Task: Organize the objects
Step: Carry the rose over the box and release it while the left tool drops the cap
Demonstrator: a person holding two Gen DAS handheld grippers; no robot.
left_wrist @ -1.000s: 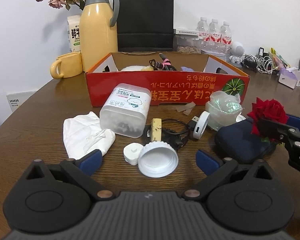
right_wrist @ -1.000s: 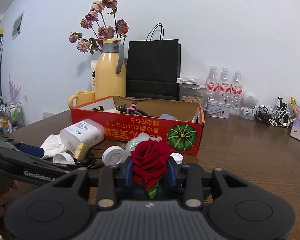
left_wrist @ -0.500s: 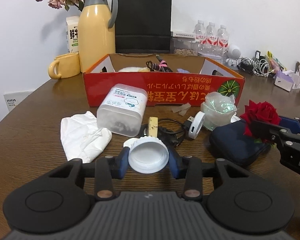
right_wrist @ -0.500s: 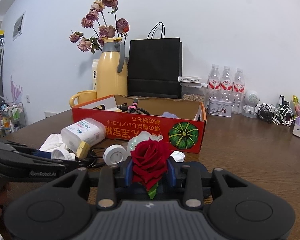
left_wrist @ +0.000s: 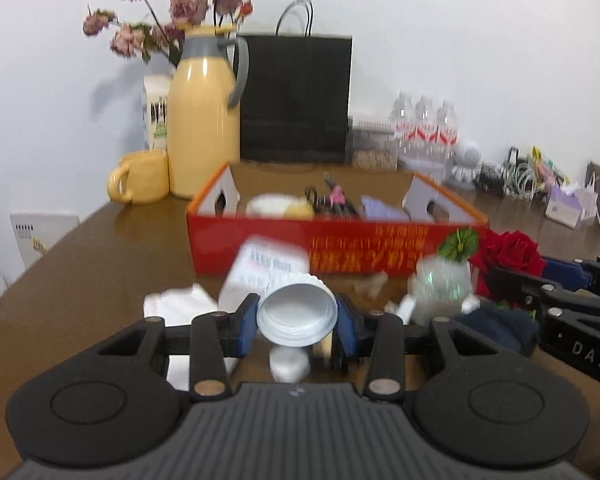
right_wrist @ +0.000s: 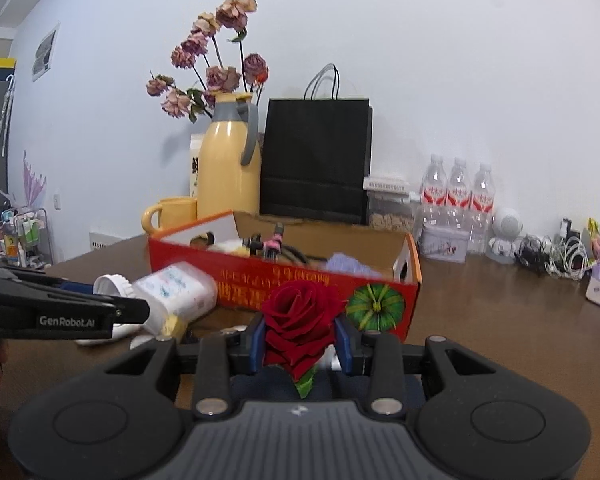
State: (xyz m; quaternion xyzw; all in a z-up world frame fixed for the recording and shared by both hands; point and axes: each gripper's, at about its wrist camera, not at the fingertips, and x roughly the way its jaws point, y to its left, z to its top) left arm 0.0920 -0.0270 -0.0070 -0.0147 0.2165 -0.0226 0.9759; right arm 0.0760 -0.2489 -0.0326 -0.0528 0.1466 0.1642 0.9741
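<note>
My left gripper (left_wrist: 297, 322) is shut on a white ribbed jar lid (left_wrist: 296, 314), held above the table with its hollow side toward the camera. That lid (right_wrist: 114, 286) also shows at the left of the right wrist view. My right gripper (right_wrist: 299, 338) is shut on a red rose (right_wrist: 298, 320), which appears again at the right of the left wrist view as the rose (left_wrist: 508, 254). Behind both stands the open red cardboard box (left_wrist: 340, 242) holding several small items. A clear plastic jar (left_wrist: 266, 276) lies on its side before the box.
On the brown table (left_wrist: 100, 272) lie a white cloth (left_wrist: 178, 304), a small white cap (left_wrist: 290, 362), a crumpled clear wrapper (left_wrist: 440, 284) and a dark blue pouch (left_wrist: 496, 326). A yellow thermos (left_wrist: 204, 120), yellow mug (left_wrist: 140, 178), black paper bag (left_wrist: 294, 100) and water bottles (right_wrist: 458, 196) stand behind.
The left gripper closed on the white lid and lifted it off the table. The right gripper kept its hold on the rose and stayed about where it was.
</note>
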